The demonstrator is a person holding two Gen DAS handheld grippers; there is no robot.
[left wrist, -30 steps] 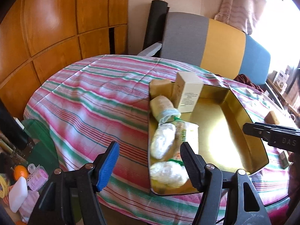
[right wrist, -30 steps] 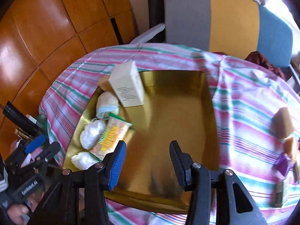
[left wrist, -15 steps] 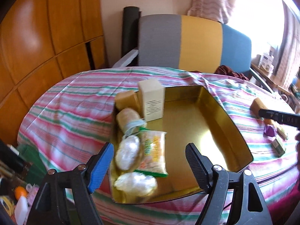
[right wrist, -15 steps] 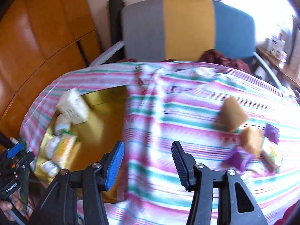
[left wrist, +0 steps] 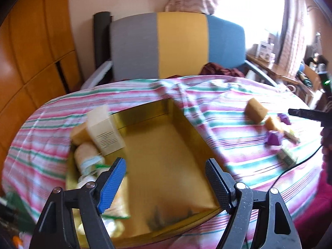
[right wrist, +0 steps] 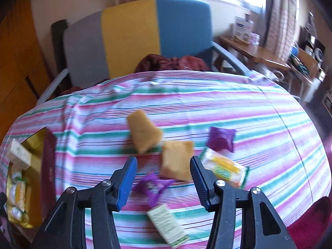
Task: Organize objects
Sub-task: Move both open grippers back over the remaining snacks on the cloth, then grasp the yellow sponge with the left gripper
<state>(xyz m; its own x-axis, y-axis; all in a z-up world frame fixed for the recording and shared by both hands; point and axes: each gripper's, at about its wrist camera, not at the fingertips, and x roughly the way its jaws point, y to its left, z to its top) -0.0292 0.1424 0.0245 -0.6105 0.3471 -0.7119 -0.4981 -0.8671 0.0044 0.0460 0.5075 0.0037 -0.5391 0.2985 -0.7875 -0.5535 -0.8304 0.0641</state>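
Note:
A gold tray [left wrist: 166, 145] lies on the striped tablecloth [left wrist: 228, 108]. Along its left side are a cream box [left wrist: 103, 132], a tan packet [left wrist: 79, 133], a wrapped roll [left wrist: 86, 155] and blurred snack bags. My left gripper [left wrist: 165, 170] hangs open over the tray's bare floor, holding nothing. My right gripper [right wrist: 162, 170] is open above loose items on the cloth: two tan packets [right wrist: 143, 133] [right wrist: 176, 159], two purple packets [right wrist: 221, 139] [right wrist: 152, 185], a yellow-green snack bag [right wrist: 225, 169] and a pale green box [right wrist: 167, 224]. The nearer tan packet and purple packet show between its fingers, untouched.
A chair [left wrist: 176, 45] with a grey, yellow and blue back stands behind the round table, a dark red cloth [right wrist: 170, 62] on its seat. Wooden panels [left wrist: 31, 51] rise at the left. A cluttered desk [right wrist: 269, 58] stands at the right. The tray's edge [right wrist: 48, 166] is left of the loose items.
Both views have swung right. My right gripper went from above the tray to above the loose packets. My left gripper's jaws stand wider and now hang over the tray's bare middle.

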